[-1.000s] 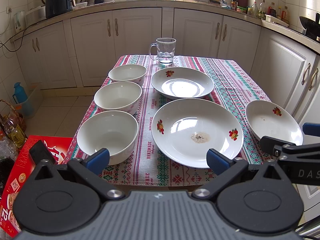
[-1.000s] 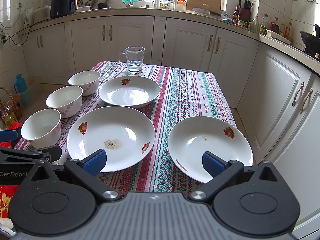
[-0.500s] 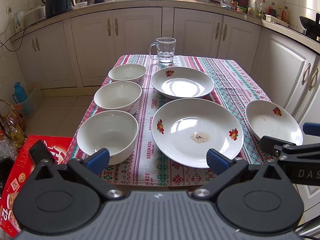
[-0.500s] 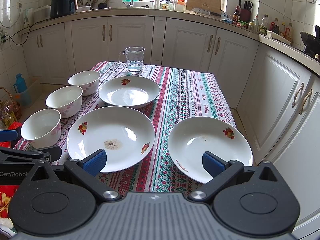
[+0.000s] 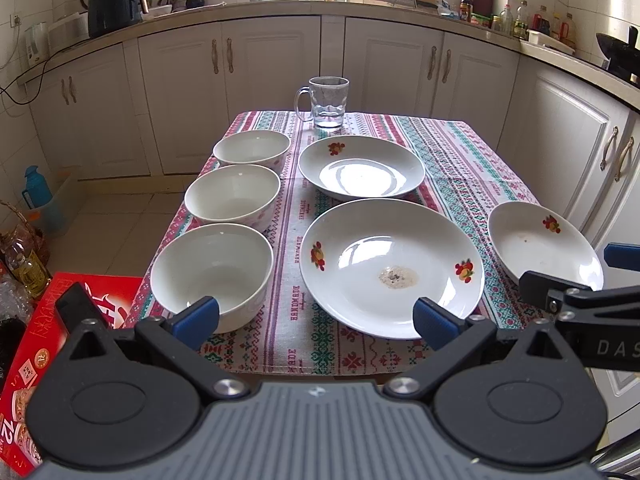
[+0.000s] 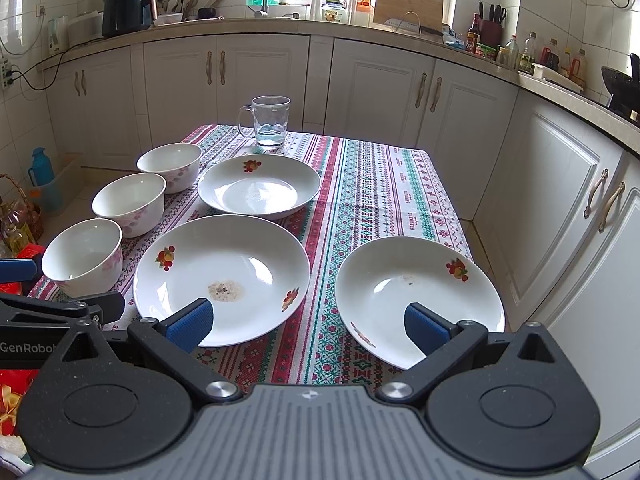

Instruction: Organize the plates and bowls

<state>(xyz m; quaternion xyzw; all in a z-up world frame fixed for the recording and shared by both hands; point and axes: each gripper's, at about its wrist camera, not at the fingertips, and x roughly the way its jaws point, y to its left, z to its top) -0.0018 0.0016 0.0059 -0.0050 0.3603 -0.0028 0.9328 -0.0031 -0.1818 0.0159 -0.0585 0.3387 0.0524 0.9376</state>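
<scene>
The left hand-held gripper (image 5: 316,318) hangs at the near edge of the surface (image 5: 452,148), its blue pads spread wide with nothing between them. Just past its left pad sits the near bowl (image 5: 212,276), white and deep, empty. Ahead of its right pad lies the big plate (image 5: 392,268), white with small fruit prints on the rim and a greyish crumb smear near its middle.

The right hand-held gripper (image 6: 308,324) is likewise wide apart and empty, level with the left one and just beside it. Its right pad overlaps the near rim of the side plate (image 6: 420,296), a deep white dish with a fruit print and faint specks inside; whether they touch cannot be told. Its left pad sits over the near rim of the big plate.

Farther off, beyond the near bowl, stand the middle bowl (image 6: 130,204) and the far bowl (image 6: 170,167), both white with pale pink flowers outside, in a line with rims nearly touching. Beyond the big plate lies the far plate (image 6: 259,191), clean and glossy, its rim just beside the big plate's. Farthest, at the back edge of the striped cloth (image 6: 376,184), is a glass mug (image 6: 270,121) with a little water.
</scene>
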